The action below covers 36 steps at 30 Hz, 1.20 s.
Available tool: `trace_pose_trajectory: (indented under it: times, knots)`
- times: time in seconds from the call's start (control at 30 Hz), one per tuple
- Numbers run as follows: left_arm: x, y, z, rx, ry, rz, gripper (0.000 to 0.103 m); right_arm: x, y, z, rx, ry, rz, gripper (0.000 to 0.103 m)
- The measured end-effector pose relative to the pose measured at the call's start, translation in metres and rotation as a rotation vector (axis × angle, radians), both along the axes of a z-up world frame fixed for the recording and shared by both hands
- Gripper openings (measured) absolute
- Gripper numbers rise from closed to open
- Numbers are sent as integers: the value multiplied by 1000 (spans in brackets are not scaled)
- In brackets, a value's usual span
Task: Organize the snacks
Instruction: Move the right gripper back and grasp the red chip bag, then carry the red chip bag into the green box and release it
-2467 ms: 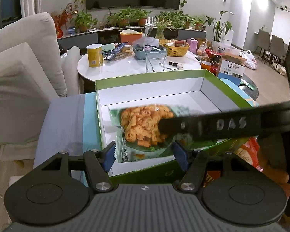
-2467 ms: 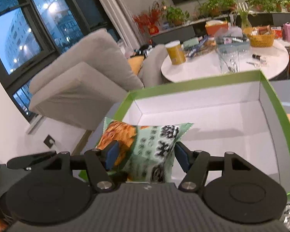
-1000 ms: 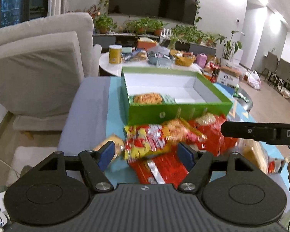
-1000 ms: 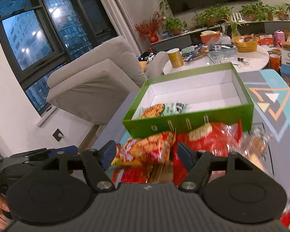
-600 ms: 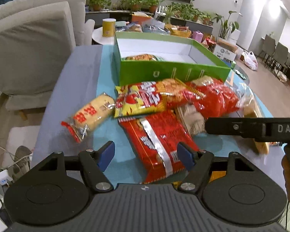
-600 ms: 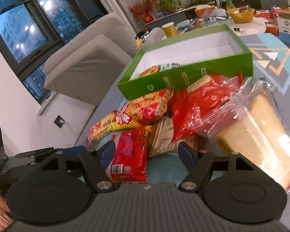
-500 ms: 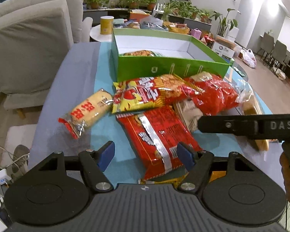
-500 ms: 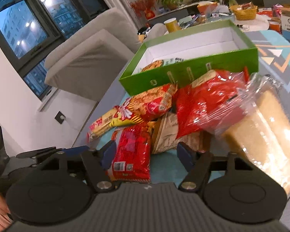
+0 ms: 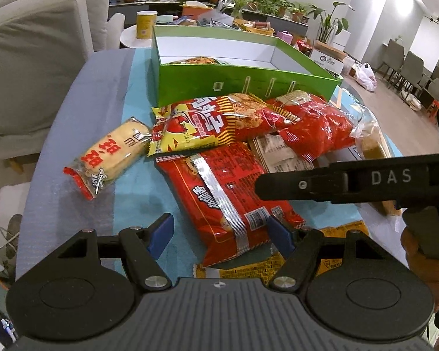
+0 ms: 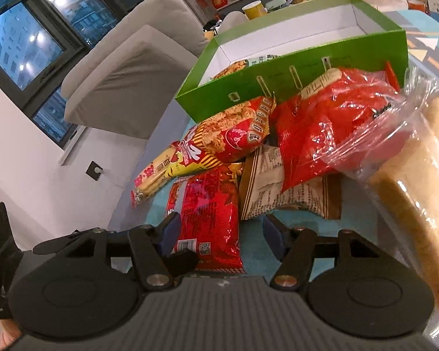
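A green box [image 9: 243, 83] with a white inside stands at the far end of the table and holds one green snack bag [image 10: 243, 64]. A pile of snack bags lies in front of it. A flat red bag [image 9: 225, 193] lies nearest, also in the right wrist view [image 10: 207, 213]. My left gripper [image 9: 221, 231] is open, its fingers on either side of that bag's near end. My right gripper [image 10: 219, 231] is open, just above the same bag. Behind lie a red-yellow bag [image 9: 207, 122], a crumpled red bag [image 9: 313, 122] and a rice cracker pack [image 9: 111, 152].
A brown-white packet [image 10: 278, 187] lies under the red bags. A clear bag of bread [image 10: 418, 181] lies at the right. A yellow packet [image 9: 278, 266] lies at the near edge. A grey sofa [image 9: 35, 46] stands left. A cluttered round white table [image 9: 131, 33] stands behind the box.
Both grippers have pulled back from the green box, leaving the green snack bag inside it, and have come down low over the pile, closer to the flat red bag.
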<state>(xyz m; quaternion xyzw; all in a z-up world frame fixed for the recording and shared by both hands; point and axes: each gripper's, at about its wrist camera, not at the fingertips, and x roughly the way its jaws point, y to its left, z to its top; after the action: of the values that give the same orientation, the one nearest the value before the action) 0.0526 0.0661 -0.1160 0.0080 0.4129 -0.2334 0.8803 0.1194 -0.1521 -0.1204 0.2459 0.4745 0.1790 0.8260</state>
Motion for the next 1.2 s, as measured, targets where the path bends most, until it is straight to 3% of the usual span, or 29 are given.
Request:
trace_pose_trajectory:
  times: [0.43, 0.47, 0.53, 1.2]
  knots:
    - [4, -7, -2, -11, 8, -33, 66, 9, 15, -4, 4, 16, 30, 55]
    - [4, -7, -1, -8, 4, -28, 65, 8, 16, -5, 5, 18, 43, 49]
    - [1, -7, 1, -1, -3, -21, 64, 7, 20, -3, -11, 2, 53, 47]
    - [-37, -24, 61, 37, -216, -59, 64, -14, 3, 49, -6, -186, 2, 45]
